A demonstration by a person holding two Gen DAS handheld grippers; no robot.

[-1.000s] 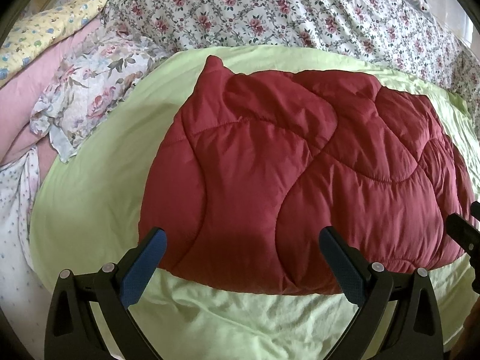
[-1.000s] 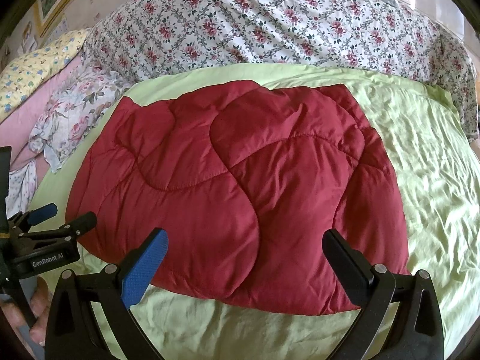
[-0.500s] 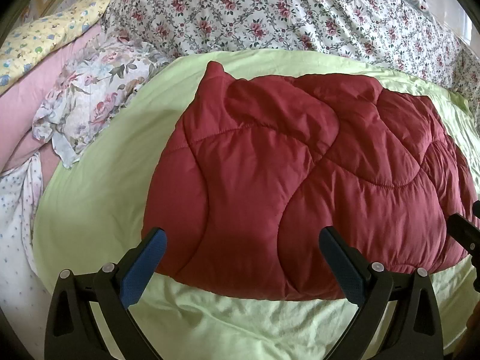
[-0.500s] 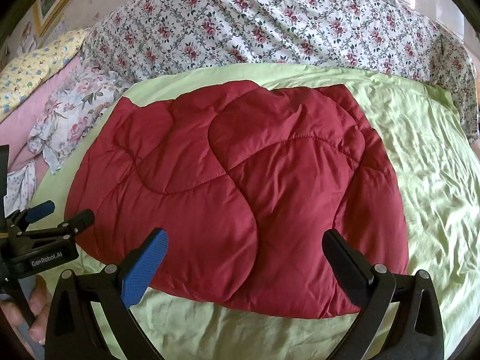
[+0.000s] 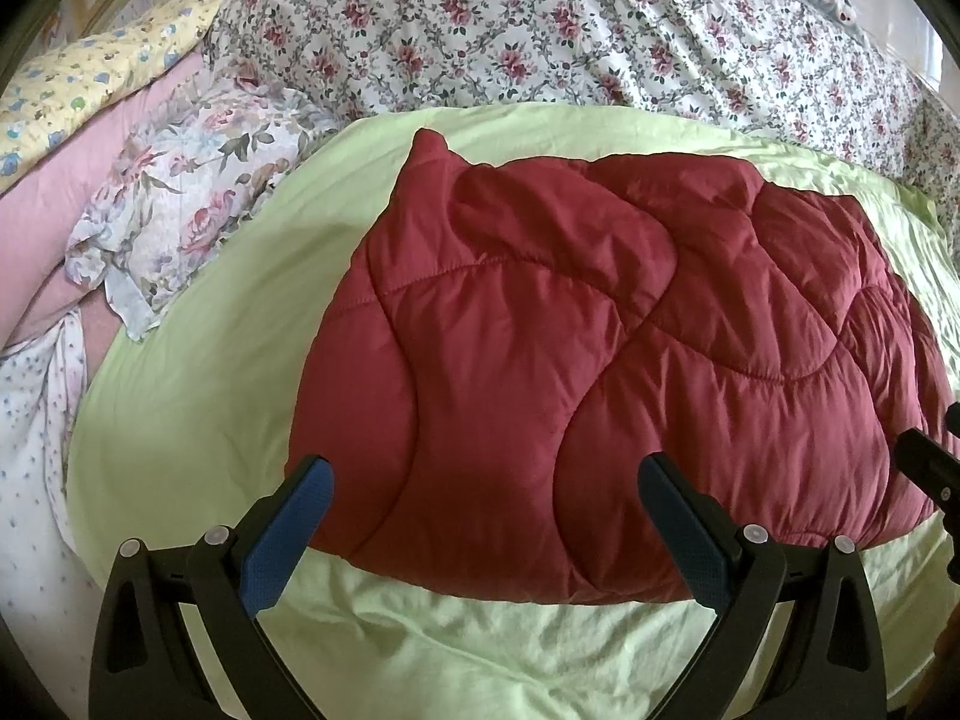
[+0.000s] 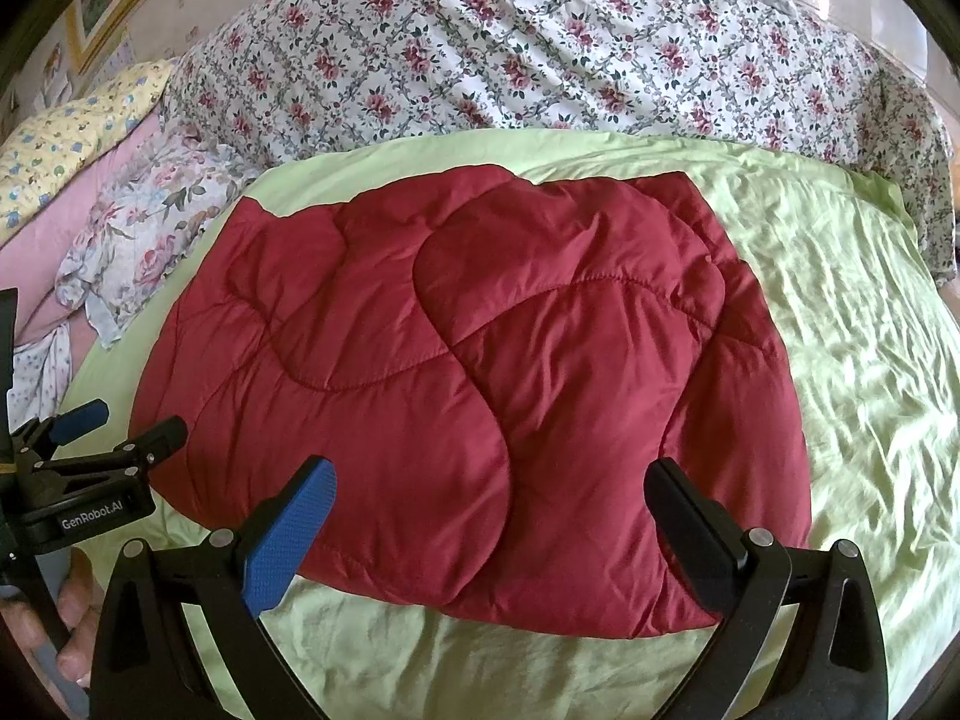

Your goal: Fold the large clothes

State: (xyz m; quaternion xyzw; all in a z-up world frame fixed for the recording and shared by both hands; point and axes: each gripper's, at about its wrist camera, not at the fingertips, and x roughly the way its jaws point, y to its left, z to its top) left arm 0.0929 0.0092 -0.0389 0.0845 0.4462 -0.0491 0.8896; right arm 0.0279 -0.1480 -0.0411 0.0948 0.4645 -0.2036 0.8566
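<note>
A dark red quilted garment [image 5: 600, 354] lies folded into a rough rectangle on the light green sheet [image 5: 198, 372]; it also shows in the right wrist view [image 6: 468, 396]. My left gripper [image 5: 486, 516] is open and empty, hovering above the garment's near edge towards its left part. My right gripper [image 6: 492, 522] is open and empty, above the near edge towards its right part. The left gripper also shows at the left edge of the right wrist view [image 6: 114, 426]. A bit of the right gripper shows at the right edge of the left wrist view.
A floral quilt [image 6: 540, 60] is heaped along the far side of the bed. A floral pillow [image 5: 180, 192], a pink cover [image 5: 36, 216] and a yellow pillow [image 5: 90, 90] lie at the left. Wrinkled green sheet [image 6: 852, 372] extends to the right of the garment.
Both grippers have drawn back slightly from the garment and stay open. The garment has not moved.
</note>
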